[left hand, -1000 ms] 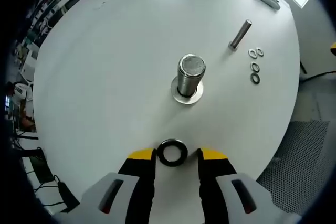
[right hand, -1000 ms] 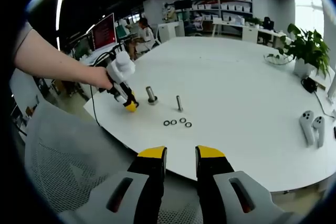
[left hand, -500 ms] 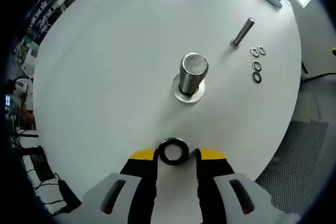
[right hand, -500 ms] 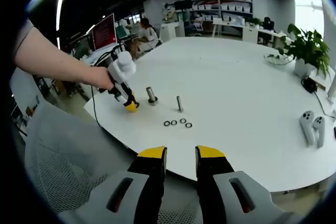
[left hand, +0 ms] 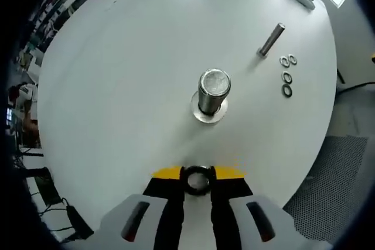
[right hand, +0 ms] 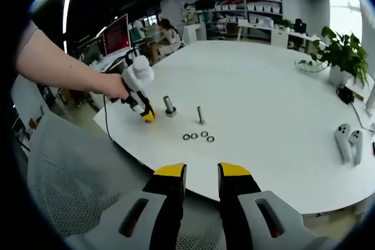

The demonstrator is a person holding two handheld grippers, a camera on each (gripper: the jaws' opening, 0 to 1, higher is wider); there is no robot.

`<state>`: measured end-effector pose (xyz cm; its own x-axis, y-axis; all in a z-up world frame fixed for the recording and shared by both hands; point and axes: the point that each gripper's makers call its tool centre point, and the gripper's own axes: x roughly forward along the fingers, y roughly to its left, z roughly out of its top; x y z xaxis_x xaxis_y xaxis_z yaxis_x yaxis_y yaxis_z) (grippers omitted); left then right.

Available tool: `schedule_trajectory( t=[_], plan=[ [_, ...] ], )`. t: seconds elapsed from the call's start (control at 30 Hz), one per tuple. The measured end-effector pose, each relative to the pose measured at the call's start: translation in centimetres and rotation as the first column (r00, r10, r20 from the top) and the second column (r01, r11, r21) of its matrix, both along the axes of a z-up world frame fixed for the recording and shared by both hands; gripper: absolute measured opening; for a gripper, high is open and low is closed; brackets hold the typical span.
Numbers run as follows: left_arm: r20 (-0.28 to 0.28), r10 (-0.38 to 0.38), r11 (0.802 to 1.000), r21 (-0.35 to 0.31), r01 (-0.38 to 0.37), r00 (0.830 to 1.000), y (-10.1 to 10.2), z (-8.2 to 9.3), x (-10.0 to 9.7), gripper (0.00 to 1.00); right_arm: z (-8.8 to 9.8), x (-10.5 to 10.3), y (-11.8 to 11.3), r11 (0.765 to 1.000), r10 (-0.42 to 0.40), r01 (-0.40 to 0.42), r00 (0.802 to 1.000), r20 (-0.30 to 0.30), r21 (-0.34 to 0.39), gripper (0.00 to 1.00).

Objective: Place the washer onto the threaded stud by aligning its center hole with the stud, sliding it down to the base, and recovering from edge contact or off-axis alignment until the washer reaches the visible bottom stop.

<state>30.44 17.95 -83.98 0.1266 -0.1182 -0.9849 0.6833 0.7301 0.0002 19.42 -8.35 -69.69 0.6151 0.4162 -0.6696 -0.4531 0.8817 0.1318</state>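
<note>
A thick threaded stud (left hand: 212,93) stands upright on its round flange in the middle of the white table (left hand: 135,57). Below it in the left gripper view, my left gripper (left hand: 197,175) is shut on a dark washer (left hand: 197,179), pinched between the yellow-tipped fingers just above the tabletop. In the right gripper view the same stud (right hand: 169,106) stands small, with the left gripper (right hand: 146,115) beside it in a person's hand. My right gripper (right hand: 202,171) hangs open over the table's near edge, nothing between its jaws.
A thinner bolt (left hand: 270,38) stands right of the stud, with three loose washers (left hand: 286,76) by it. A potted plant (right hand: 343,57) and two white controllers (right hand: 347,139) sit at the far right. A mesh chair (right hand: 70,180) is by the table edge.
The left jaws have closed on the washer, which lay between the open fingers a second ago. The right gripper has stayed where it was.
</note>
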Motion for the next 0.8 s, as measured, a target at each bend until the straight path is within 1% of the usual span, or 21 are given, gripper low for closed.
schedule_trajectory(
  t=[0.03,0.07,0.1,0.13,0.17,0.2,0.3,0.33,0.37,0.5,0.6,0.67,0.8],
  plan=[
    [0.061,0.015,0.999,-0.031,-0.013,0.998,-0.2,0.2,0.9,0.00,0.0,0.0,0.0,1.000,-0.003,0.003,1.000,0.000,0.001,0.24],
    [0.039,0.009,0.999,-0.033,-0.008,0.999,-0.3,0.2,0.6,0.00,0.0,0.0,-0.1,1.000,-0.003,0.003,1.000,-0.001,-0.001,0.24],
    [0.033,0.008,0.999,-0.032,-0.007,0.999,-0.4,0.1,0.8,0.00,0.0,0.0,-0.1,1.000,-0.004,0.004,1.000,-0.001,-0.001,0.24],
    [0.017,-0.011,1.000,-0.019,0.011,1.000,-0.5,0.2,0.7,0.00,-0.1,0.0,-0.1,1.000,-0.004,0.004,1.000,-0.002,-0.003,0.24],
    [0.019,-0.061,0.998,-0.009,0.061,0.998,-0.6,0.2,0.7,0.00,0.0,0.0,-0.1,1.000,-0.004,0.004,1.000,-0.001,0.000,0.24],
    [0.029,-0.083,0.996,-0.011,0.083,0.996,-0.7,0.1,0.6,0.00,0.0,0.0,0.0,1.000,-0.003,0.003,1.000,0.000,0.000,0.24],
    [0.025,-0.049,0.998,-0.034,0.050,0.998,-0.5,0.1,0.6,0.00,0.0,0.0,0.0,1.000,0.001,-0.001,1.000,-0.001,-0.002,0.24],
    [0.021,-0.016,0.999,-0.050,0.017,1.000,-0.5,0.1,0.4,0.03,0.0,0.0,0.0,1.000,-0.001,0.001,1.000,0.000,-0.001,0.24],
    [0.020,-0.010,0.999,-0.049,0.011,1.000,-0.5,0.2,0.3,0.05,0.0,0.0,-0.1,1.000,-0.003,0.003,1.000,0.000,0.001,0.24],
    [0.025,-0.033,0.999,-0.034,0.034,0.999,0.2,0.2,-0.1,0.11,0.0,0.0,-0.1,1.000,-0.002,0.002,1.000,-0.001,-0.001,0.24],
    [0.028,-0.012,0.999,-0.032,0.013,1.000,0.7,0.5,-0.6,0.16,-0.1,0.0,-0.1,1.000,-0.004,0.004,1.000,-0.002,-0.003,0.24],
    [0.024,0.013,0.999,-0.045,-0.012,1.000,1.3,0.7,-0.6,0.18,-0.1,0.0,-0.1,1.000,-0.006,0.006,1.000,-0.002,-0.003,0.24],
    [0.026,0.038,0.999,-0.036,-0.037,0.999,2.8,1.0,-1.7,0.23,-0.1,0.0,-0.1,1.000,0.001,-0.001,1.000,-0.005,-0.006,0.24]
  ],
)
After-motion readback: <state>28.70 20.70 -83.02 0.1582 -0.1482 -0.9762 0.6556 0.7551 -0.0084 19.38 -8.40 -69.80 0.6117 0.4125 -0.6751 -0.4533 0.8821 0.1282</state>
